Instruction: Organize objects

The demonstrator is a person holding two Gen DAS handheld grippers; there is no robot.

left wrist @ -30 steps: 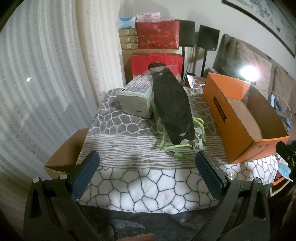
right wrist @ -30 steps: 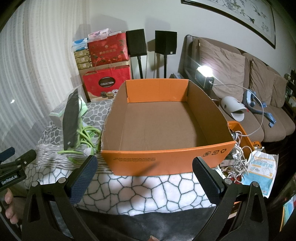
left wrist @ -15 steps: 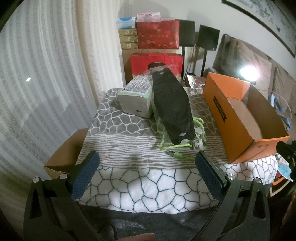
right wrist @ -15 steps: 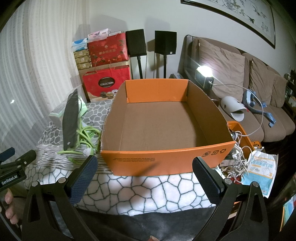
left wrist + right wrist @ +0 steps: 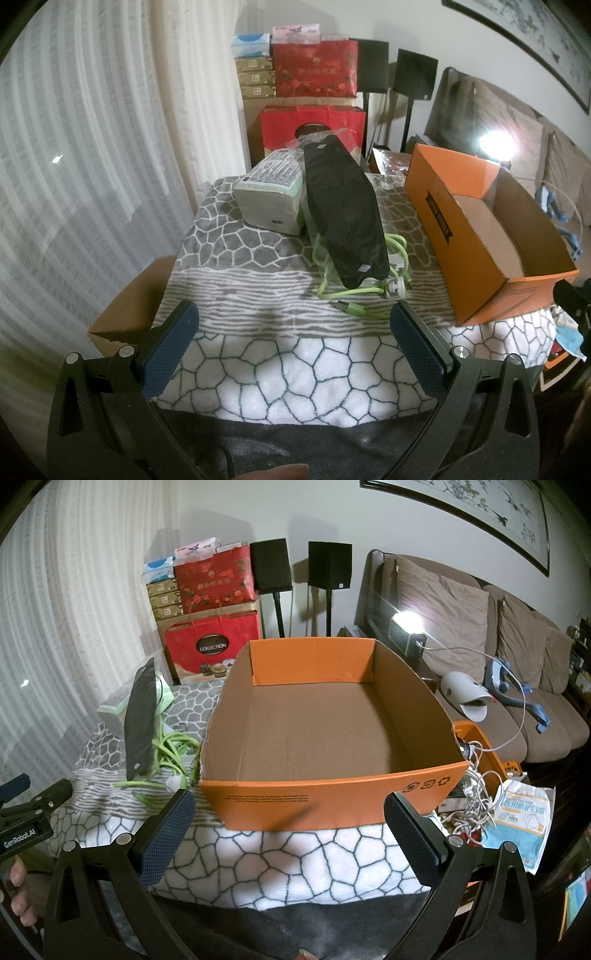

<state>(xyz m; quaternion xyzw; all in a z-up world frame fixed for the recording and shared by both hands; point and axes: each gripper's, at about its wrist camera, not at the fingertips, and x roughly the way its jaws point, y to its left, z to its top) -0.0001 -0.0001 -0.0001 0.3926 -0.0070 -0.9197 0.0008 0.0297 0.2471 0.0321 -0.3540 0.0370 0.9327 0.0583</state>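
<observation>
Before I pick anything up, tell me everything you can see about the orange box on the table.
The orange box is an open-topped cardboard tray: orange outside, plain brown inside, with small dark print and recycling symbols on its near wall and a dark label on its long side. It sits upright on the patterned blanket, at the table's right part, and looks empty. The green cable and black mask lie left of it. From these views I cannot tell whether the cable touches it. Neither gripper touches it.

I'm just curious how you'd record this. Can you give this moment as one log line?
left tongs: open, empty | right tongs: open, empty | orange box: empty | black mask pack: atop green cable | tissue pack: on blanket
</observation>
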